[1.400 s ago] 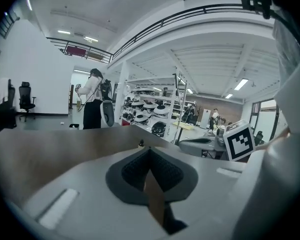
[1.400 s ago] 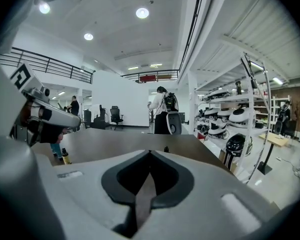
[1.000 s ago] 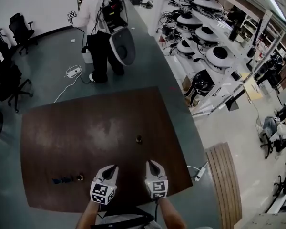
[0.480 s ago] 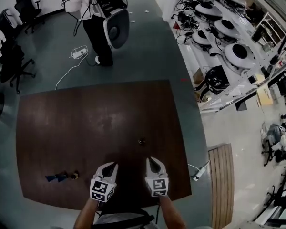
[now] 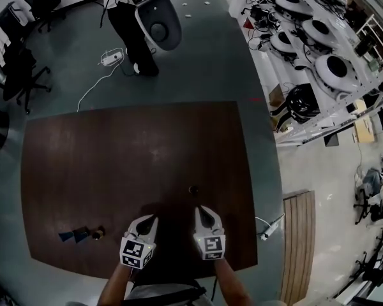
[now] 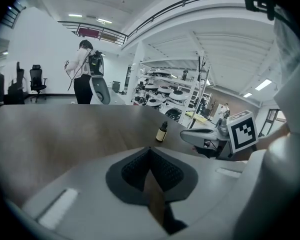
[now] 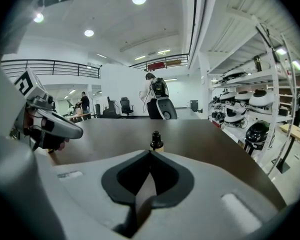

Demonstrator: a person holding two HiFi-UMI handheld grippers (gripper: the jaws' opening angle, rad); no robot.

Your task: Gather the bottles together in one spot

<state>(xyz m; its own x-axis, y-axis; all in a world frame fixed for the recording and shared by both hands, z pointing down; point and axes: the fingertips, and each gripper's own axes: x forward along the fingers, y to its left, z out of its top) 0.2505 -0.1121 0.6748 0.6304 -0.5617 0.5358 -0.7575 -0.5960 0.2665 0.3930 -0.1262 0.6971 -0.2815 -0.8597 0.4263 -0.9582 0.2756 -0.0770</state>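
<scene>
Head view: over the near edge of the dark brown wooden table [image 5: 115, 158], left gripper [image 5: 152, 218] and right gripper [image 5: 200, 210] side by side, apart from each other, both pointing toward the far edge. Just ahead of the right gripper, upright and not touched: small amber glass bottle with a black cap [image 5: 193, 189]. Far to the left, close to the near edge, two small blue objects [image 5: 81, 235] and a small brownish object [image 5: 97, 234] just beside them, too small to tell more. Between these two spots and up to the far edge, only bare wood, wide room. Beyond the far edge, grey floor [image 5: 204, 56] and a standing person [image 5: 131, 24].

Left gripper view: jaws of the left gripper [image 6: 150, 151] pressed together, holding nothing. Amber bottle [image 6: 161, 132] ahead and to the right, well inside the table [image 6: 65, 129]; right gripper [image 6: 184, 133] near it, not touching.

Right gripper view: jaws of the right gripper [image 7: 150, 155] closed on themselves, empty. Bottle [image 7: 156, 140] straight ahead, just past the tips. Left gripper [image 7: 79, 132] to the left. Right table [image 7: 205, 134] edge running off toward the shelves.
</scene>
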